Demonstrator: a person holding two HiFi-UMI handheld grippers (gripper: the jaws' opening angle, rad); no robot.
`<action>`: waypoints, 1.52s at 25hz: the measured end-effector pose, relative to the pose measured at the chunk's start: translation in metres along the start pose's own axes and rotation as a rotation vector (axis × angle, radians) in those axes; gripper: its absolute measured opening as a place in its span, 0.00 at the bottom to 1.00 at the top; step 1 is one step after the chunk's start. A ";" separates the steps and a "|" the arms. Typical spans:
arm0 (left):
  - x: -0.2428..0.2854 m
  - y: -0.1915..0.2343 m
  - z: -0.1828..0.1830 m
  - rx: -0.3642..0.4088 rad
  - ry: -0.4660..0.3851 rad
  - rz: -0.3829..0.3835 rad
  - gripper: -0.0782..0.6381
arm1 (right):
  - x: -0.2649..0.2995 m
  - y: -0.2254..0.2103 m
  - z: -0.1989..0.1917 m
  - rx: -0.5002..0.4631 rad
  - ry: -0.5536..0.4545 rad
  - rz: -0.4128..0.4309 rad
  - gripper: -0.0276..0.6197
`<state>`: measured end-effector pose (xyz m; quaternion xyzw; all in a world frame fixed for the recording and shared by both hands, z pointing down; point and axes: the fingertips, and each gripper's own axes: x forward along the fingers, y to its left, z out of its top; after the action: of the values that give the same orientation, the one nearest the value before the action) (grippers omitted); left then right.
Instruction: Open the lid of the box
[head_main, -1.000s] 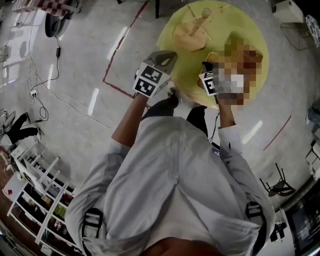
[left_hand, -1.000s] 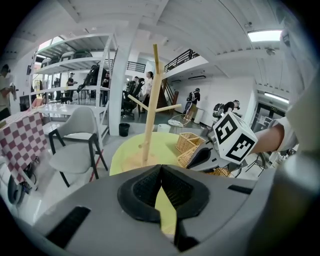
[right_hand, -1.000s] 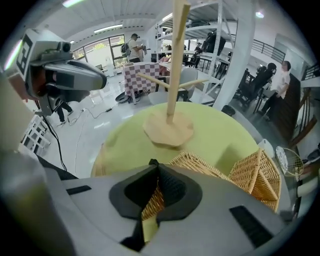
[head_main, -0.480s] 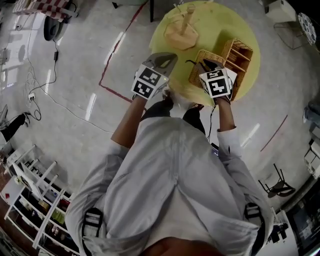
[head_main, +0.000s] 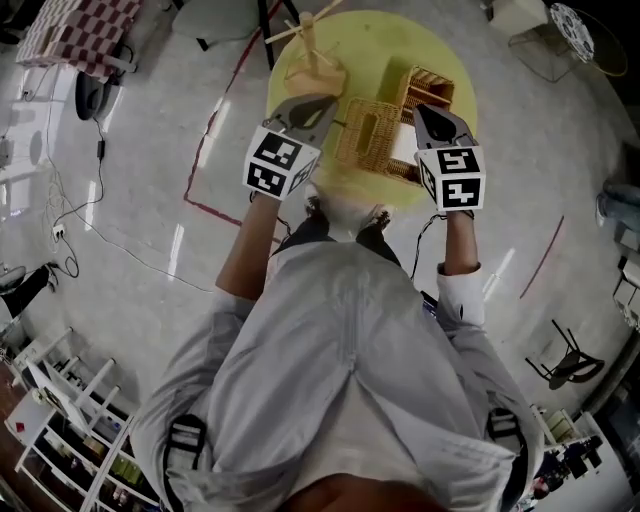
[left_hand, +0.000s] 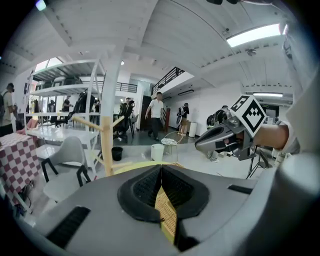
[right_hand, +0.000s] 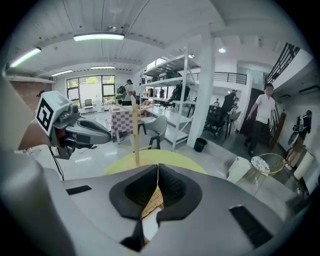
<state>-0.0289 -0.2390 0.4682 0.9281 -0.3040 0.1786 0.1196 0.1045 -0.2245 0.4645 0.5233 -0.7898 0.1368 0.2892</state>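
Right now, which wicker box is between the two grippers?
The nearer wicker box, low and flat, lying between the left gripper and right gripper; the other wicker box stands farther back, beyond the right gripper.

Pale shirt (head_main: 340, 380), grey claws (head_main: 325, 105) (head_main: 425, 112) — black-white marker cubes (head_main: 280, 163) (head_main: 452, 178)

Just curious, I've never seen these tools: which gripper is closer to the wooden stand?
Left. The left gripper is close by the stand; the right gripper is on the far side of the box.
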 end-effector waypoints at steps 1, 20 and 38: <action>0.001 -0.004 0.010 0.017 -0.014 0.003 0.15 | -0.011 -0.008 0.006 0.000 -0.025 -0.020 0.08; -0.004 -0.092 0.170 0.294 -0.277 -0.007 0.15 | -0.178 -0.094 0.082 -0.046 -0.363 -0.206 0.08; -0.017 -0.113 0.223 0.421 -0.353 0.011 0.15 | -0.211 -0.103 0.111 -0.111 -0.454 -0.211 0.08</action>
<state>0.0849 -0.2147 0.2462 0.9475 -0.2815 0.0743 -0.1319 0.2227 -0.1670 0.2404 0.6034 -0.7819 -0.0584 0.1454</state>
